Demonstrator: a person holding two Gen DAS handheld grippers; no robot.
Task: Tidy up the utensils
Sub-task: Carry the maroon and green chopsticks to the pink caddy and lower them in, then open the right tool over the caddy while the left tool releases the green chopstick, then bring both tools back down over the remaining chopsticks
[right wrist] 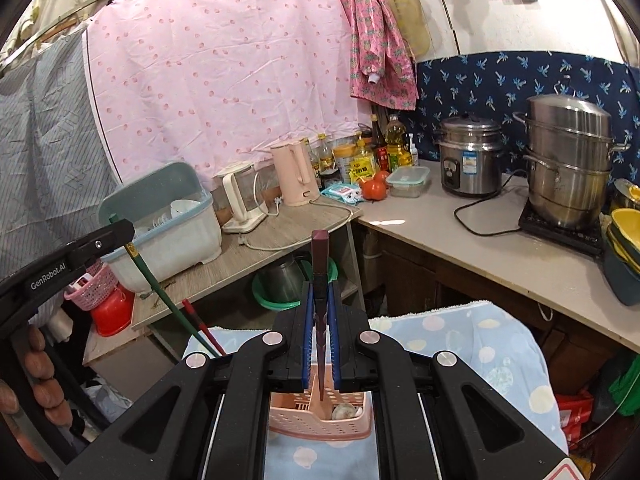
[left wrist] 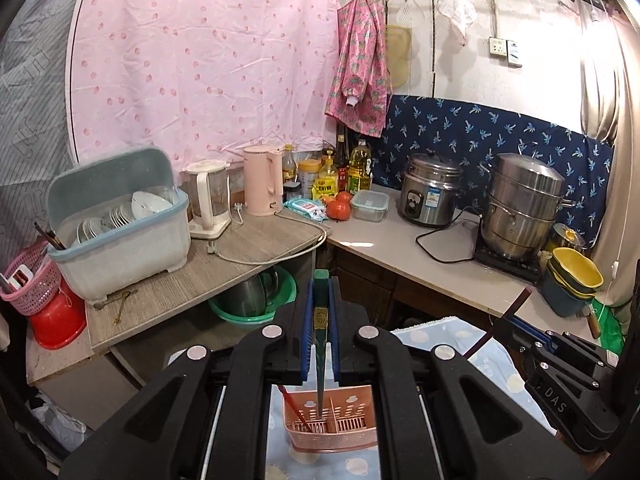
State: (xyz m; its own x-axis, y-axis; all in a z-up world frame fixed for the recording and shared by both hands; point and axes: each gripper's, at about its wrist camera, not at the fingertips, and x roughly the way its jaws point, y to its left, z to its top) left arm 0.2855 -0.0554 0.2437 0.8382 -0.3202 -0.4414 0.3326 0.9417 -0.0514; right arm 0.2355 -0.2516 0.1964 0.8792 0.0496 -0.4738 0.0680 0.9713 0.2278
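A pink slotted utensil holder (left wrist: 340,428) stands on a blue dotted cloth (left wrist: 492,364) just below both grippers. My left gripper (left wrist: 321,296) is shut on a green chopstick (left wrist: 321,344); the stick's tip hangs over the holder's left compartment, where a red chopstick (left wrist: 294,408) leans. My right gripper (right wrist: 320,292) is shut on a dark maroon chopstick (right wrist: 320,264), tip over the holder (right wrist: 316,426). A rounded utensil (right wrist: 344,410) lies in the holder's right compartment. Each gripper also shows in the other's view: the right gripper (left wrist: 505,320) at right, the left gripper (right wrist: 122,232) at left with the green chopstick (right wrist: 160,288).
A dish box (left wrist: 120,236) with plates, two kettles (left wrist: 262,184), bottles and tomatoes (left wrist: 338,208) crowd the wooden shelf and corner. A rice cooker (left wrist: 432,192), steamer pot (left wrist: 520,208) and yellow bowls (left wrist: 576,268) stand on the counter. A hand (right wrist: 40,380) grips the left tool.
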